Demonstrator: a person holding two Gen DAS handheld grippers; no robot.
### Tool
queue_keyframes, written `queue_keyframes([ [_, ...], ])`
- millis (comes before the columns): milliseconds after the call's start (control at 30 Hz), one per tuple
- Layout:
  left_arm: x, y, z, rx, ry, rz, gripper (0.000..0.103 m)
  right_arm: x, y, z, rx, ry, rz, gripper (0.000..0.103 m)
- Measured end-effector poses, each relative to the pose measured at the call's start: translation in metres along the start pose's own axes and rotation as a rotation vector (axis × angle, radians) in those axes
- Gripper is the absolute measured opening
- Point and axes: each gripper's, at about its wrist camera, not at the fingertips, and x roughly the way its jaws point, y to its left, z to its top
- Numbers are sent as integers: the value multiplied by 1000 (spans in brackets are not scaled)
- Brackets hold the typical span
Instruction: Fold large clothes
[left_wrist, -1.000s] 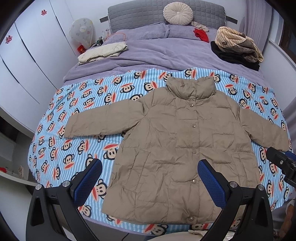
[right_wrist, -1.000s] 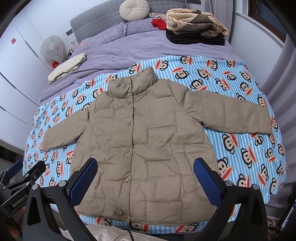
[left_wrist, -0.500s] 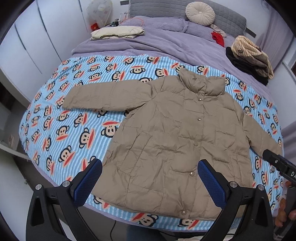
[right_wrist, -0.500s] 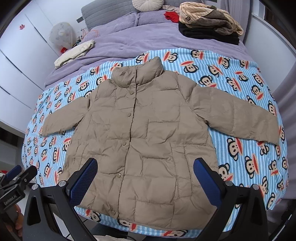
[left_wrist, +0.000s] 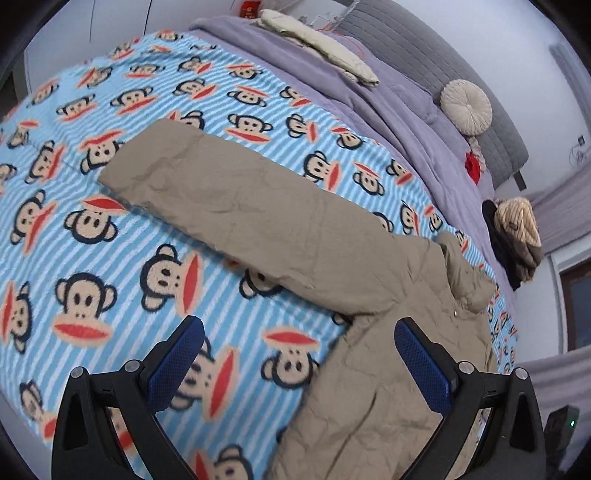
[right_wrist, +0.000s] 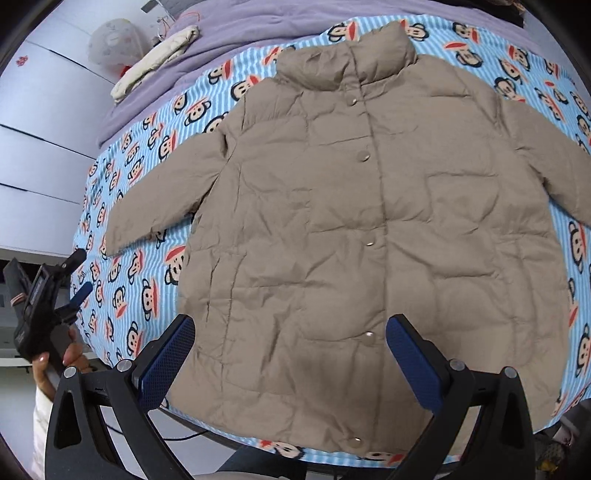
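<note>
A tan puffer jacket (right_wrist: 354, 206) lies flat and buttoned, front up, on a blue monkey-print blanket (right_wrist: 122, 295), sleeves spread out. My right gripper (right_wrist: 291, 362) is open and empty, hovering above the jacket's lower hem. My left gripper (left_wrist: 299, 363) is open and empty, low over the blanket beside the jacket's left armpit, with the left sleeve (left_wrist: 229, 199) stretching away ahead. The left gripper also shows in the right wrist view (right_wrist: 75, 271), held in a hand at the bed's left edge.
A purple duvet (left_wrist: 332, 85) covers the head of the bed, with a folded cream garment (left_wrist: 321, 48), a round cushion (left_wrist: 466, 106) and a pile of clothes (left_wrist: 515, 236) on it. White wardrobe doors (right_wrist: 33, 147) stand left of the bed.
My left gripper has swung left and dropped close to the blanket near the left sleeve. My right gripper has moved in lower over the jacket's hem. The jacket has not moved.
</note>
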Motion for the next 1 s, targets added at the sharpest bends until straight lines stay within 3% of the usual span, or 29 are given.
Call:
queue_keyframes([
  [133,65,60,39,-113,35,-73,103,40,32,-1,-26,27,-24,103],
  [233,104,89,56,-146,60,-39,103,71,48,4,-55,58,-55,103],
  [400,109,96,86,-163,-43,-61,102,101,67,24,-90,47,-58,103],
  [467,110,95,97,-167,-68,-50,87,108,76,34,-111,19,-53,103],
  [500,114,94,101,-157,-62,-57,60,112,81,41,-116,11,-51,103],
  [533,118,92,104,-138,-48,-74,26,116,85,48,-119,3,-48,103],
  [567,121,92,107,-120,-41,-112,13,120,90,57,-122,-10,-44,103],
  [600,122,90,109,-108,-42,-131,8,125,96,66,-127,-27,-39,103],
  [733,90,60,111,19,-125,-121,8,134,119,94,-165,-140,-52,102],
  [767,79,51,112,43,-140,-140,8,137,123,100,-168,-173,-59,97],
  [833,58,31,115,93,-168,-181,8,147,128,110,-160,-199,-42,54],
  [867,47,19,116,122,-182,-201,8,158,128,117,-146,-178,-3,17],
  [900,38,7,117,154,-194,-218,8,169,127,123,-116,-151,45,11],
  [1000,14,-35,116,246,-213,-274,8,197,130,131,-93,-127,117,11],
])
